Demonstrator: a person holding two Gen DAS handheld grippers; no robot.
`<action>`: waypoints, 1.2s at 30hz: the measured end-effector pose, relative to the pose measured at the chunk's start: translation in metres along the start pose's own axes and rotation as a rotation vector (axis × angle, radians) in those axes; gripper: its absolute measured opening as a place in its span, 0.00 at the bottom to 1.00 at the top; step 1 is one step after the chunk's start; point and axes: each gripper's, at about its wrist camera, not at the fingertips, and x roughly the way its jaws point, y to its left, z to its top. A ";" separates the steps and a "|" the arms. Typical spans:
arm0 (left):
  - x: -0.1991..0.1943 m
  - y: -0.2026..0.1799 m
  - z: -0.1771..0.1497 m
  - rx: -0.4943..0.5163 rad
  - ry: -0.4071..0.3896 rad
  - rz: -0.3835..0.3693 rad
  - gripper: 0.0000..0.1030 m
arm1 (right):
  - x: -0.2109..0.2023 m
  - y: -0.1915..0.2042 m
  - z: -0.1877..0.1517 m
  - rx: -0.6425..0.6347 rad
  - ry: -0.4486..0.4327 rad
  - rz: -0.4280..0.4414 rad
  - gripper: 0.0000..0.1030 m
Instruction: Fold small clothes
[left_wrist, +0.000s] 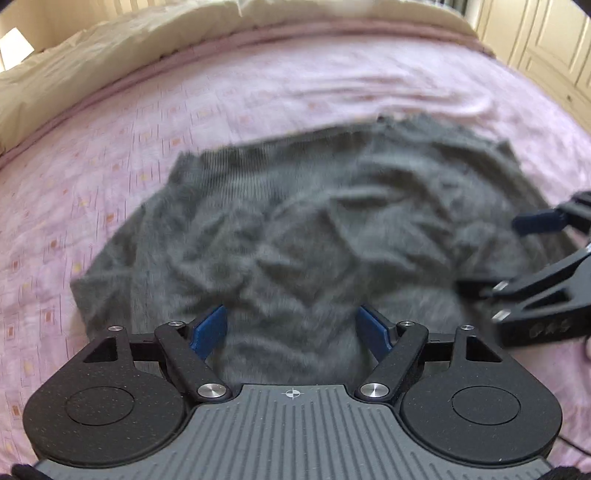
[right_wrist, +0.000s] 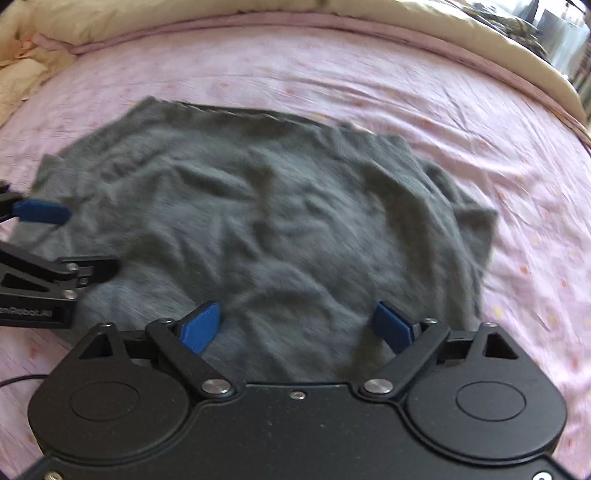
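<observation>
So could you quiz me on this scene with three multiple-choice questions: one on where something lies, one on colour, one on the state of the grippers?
1. Where does the grey knit garment lie?
A. on a pink bedsheet
B. on a wooden floor
C. in a basket

2. What colour are the finger pads?
A. red
B. blue
C. white

3. How do the left gripper and right gripper stand?
A. both shut on cloth
B. one open, one shut
C. both open, holding nothing

Answers: 1 A, pink sheet surrounds it; 2 B, pads show blue; 3 C, wide gaps, cloth ungripped.

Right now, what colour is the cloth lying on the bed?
Dark grey garment, plain, no pattern, on a pink bedsheet; clearest in the right wrist view.
</observation>
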 end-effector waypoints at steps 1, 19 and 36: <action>0.002 0.003 -0.006 -0.014 0.002 0.002 0.79 | 0.000 -0.007 -0.004 0.027 0.005 -0.013 0.94; 0.007 0.018 -0.015 -0.084 -0.044 -0.001 1.00 | -0.036 -0.088 -0.021 0.442 -0.050 0.035 0.99; 0.013 0.016 -0.003 -0.136 0.017 0.035 1.00 | -0.002 -0.147 -0.056 0.650 -0.061 0.264 1.00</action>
